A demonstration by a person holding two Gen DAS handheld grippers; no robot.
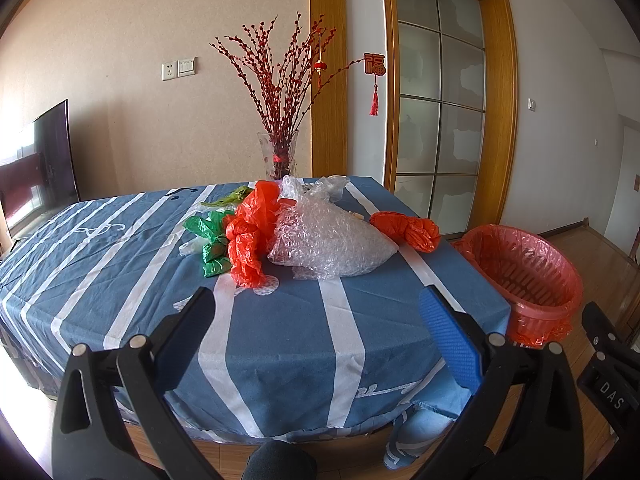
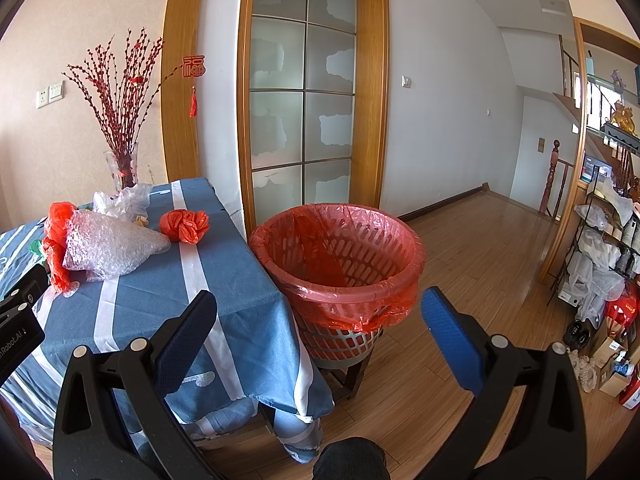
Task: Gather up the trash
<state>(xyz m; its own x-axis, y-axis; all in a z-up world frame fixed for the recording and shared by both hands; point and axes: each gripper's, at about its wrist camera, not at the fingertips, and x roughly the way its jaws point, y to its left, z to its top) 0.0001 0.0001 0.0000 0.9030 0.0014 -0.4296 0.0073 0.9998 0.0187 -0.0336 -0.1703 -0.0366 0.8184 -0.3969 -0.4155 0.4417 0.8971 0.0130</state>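
Black left claw (image 1: 320, 304) and right claw (image 2: 320, 308) — blue pads, silver rivets.

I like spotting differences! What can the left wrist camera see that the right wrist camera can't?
Only the left wrist view shows the dark TV screen and the crumpled green bag clearly. Only the right wrist view shows the shelf piled with bags and the stair post. Both show the striped tablecloth, bubble wrap, orange bags, the lined bin, the vase, and open grippers, left and right.
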